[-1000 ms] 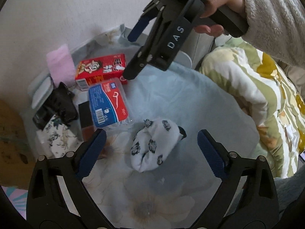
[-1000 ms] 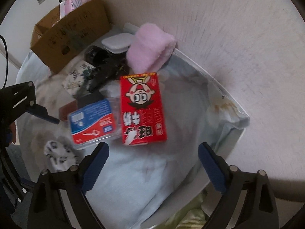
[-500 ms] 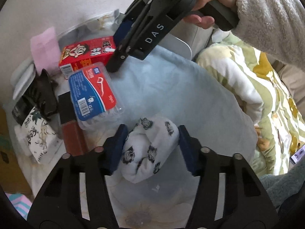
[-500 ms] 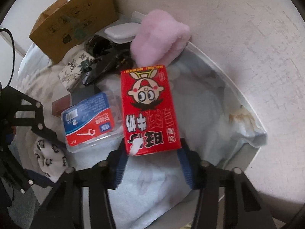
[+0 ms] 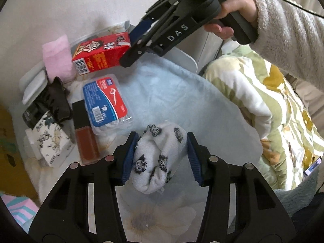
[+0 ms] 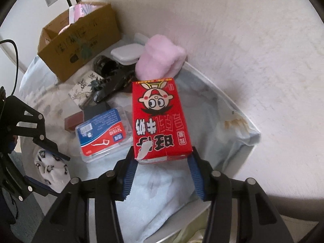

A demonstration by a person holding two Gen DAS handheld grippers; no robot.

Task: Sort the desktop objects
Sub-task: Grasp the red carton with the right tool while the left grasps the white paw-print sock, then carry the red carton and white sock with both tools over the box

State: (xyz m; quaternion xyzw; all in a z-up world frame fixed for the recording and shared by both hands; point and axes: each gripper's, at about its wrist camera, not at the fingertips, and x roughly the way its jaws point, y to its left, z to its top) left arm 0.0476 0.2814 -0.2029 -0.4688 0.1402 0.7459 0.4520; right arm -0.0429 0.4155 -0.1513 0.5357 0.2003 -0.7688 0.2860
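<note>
Both pickups look made, so the step in hand is the carry. The left tongs (image 5: 162, 158) are clamped on the rolled patterned sock (image 5: 160, 158), low over the cloth-covered worktop (image 5: 172, 93); the right tongs (image 6: 161, 167) pinch the near end of the red carton (image 6: 160, 119), tilted up off the cloth (its far end seems raised too). Next, each needs lifting clear of the floss-pick box (image 5: 106, 101) and taking to its place, which the pictures do not show; the cardboard box (image 6: 81, 38) is only a guess
</note>
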